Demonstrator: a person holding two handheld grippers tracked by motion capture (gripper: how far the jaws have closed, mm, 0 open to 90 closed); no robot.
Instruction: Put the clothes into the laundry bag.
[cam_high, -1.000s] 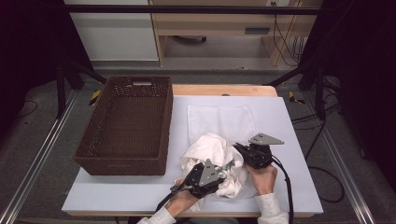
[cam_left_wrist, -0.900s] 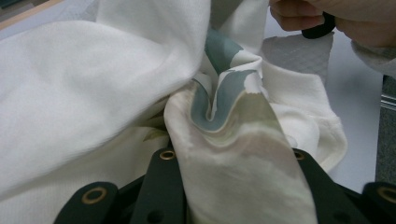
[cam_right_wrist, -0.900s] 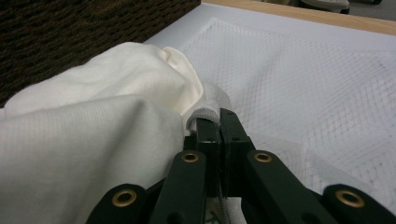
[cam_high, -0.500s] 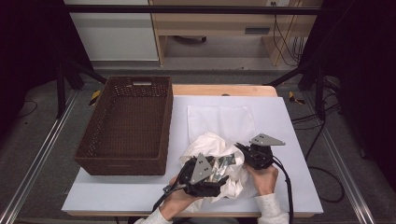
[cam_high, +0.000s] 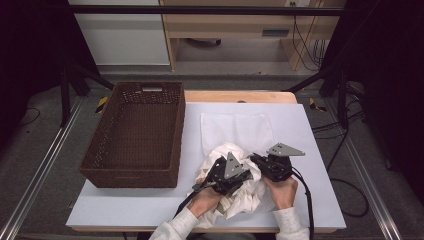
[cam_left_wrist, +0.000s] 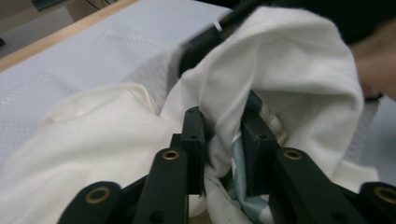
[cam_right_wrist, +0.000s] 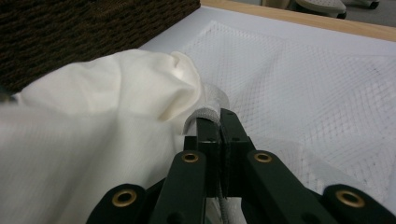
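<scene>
Pinching the mesh bag's rim (cam_right_wrist: 205, 114), the right gripper (cam_right_wrist: 218, 122) is clamped; cream garment (cam_left_wrist: 280, 70) is gripped by the left gripper (cam_left_wrist: 223, 140) (best fed in slowly).

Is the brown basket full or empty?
Empty. In the high view the basket shows only its bare woven floor; the white cloth lies bunched outside it.

I am holding my left gripper (cam_high: 246, 175) and my right gripper (cam_high: 256, 160) close together near the table's front edge, both pinching the white cloth (cam_high: 247, 192).
</scene>
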